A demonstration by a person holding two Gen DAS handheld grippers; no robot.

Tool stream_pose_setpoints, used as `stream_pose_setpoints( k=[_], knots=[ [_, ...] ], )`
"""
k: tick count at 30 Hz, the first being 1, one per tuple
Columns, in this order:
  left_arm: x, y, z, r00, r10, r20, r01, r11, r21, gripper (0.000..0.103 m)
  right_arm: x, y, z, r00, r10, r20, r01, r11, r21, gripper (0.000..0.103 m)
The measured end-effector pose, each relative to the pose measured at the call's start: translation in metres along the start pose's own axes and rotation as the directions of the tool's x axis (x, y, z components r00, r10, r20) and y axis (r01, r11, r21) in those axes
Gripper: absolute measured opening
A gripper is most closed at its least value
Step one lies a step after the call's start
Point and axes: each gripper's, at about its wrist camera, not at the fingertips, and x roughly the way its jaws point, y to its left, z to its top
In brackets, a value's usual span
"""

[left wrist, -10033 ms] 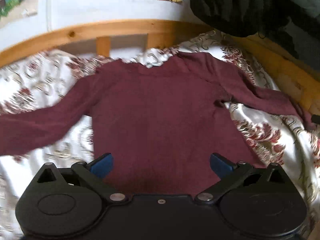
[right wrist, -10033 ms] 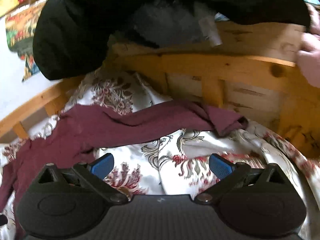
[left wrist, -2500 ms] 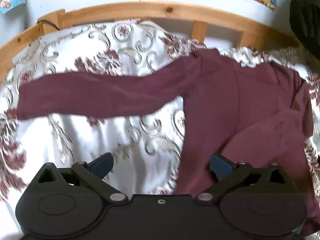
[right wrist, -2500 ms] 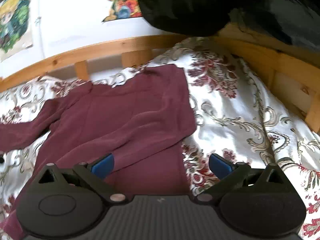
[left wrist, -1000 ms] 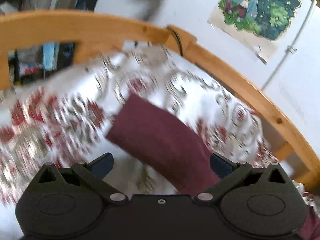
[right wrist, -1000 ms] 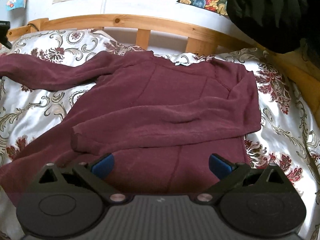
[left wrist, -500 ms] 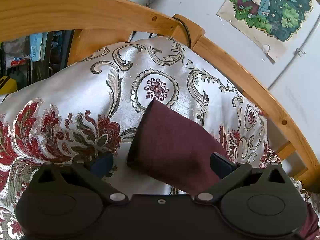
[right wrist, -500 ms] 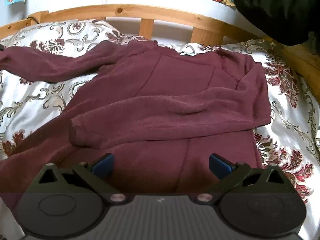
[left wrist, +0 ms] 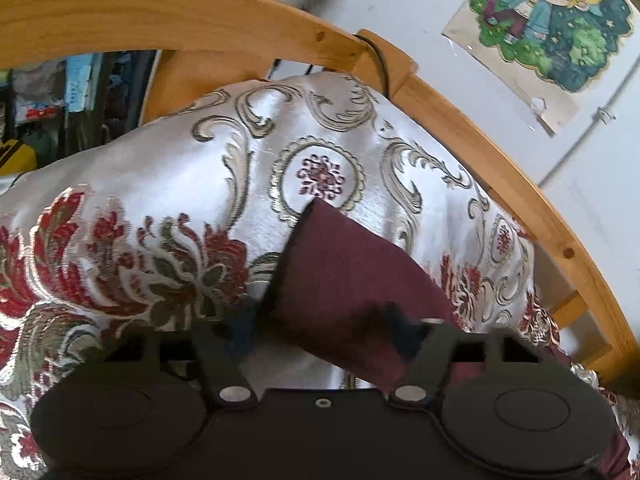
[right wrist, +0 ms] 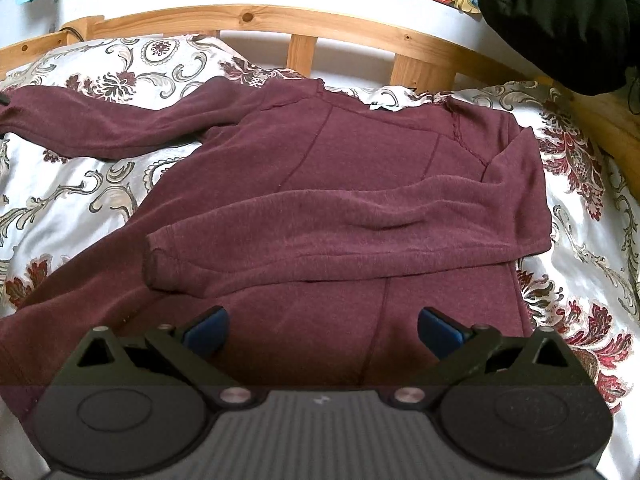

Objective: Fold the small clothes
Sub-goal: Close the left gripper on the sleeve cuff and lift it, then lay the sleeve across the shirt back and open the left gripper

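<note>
A maroon long-sleeved top lies flat on the patterned bedspread. Its right sleeve is folded across the body. Its left sleeve stretches out to the left. In the left wrist view the cuff end of that sleeve lies between the fingers of my left gripper, which are blurred and closer together around it. My right gripper is open and empty, hovering over the top's lower hem.
A wooden bed rail curves round the back and also shows in the left wrist view. A black jacket hangs at the upper right. Posters are on the white wall. A black cable loops over the rail corner.
My left gripper has moved onto the left sleeve's cuff and its fingers have closed in around it. The right gripper has stayed over the hem, open.
</note>
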Motion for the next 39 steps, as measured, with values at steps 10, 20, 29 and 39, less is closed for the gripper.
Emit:
stream_pose_setpoints(
  k=[10, 20, 29, 39],
  knots=[
    [-0.003, -0.004, 0.000, 1.000, 0.017, 0.026, -0.017, 1.000, 0.014, 0.011, -0.003, 0.002, 0.003, 1.000, -0.004, 0.022, 0.004, 1.000, -0.012, 0.103],
    [-0.048, -0.094, -0.016, 0.969, -0.123, 0.215, 0.026, 0.913, 0.406, 0.009, -0.016, -0.002, 0.010, 0.997, -0.020, 0.075, 0.020, 1.000, 0.000, 0.103],
    [-0.078, -0.187, -0.045, 0.933, -0.315, 0.172, 0.169, 0.809, 0.563, 0.008, -0.041, -0.040, 0.023, 0.988, -0.040, 0.150, 0.018, 0.989, 0.144, 0.103],
    [-0.106, -0.257, -0.108, 0.904, -0.420, 0.082, 0.266, 0.700, 0.663, 0.008, -0.083, -0.108, 0.030, 0.967, -0.119, 0.226, 0.023, 0.921, 0.388, 0.103]
  ],
)
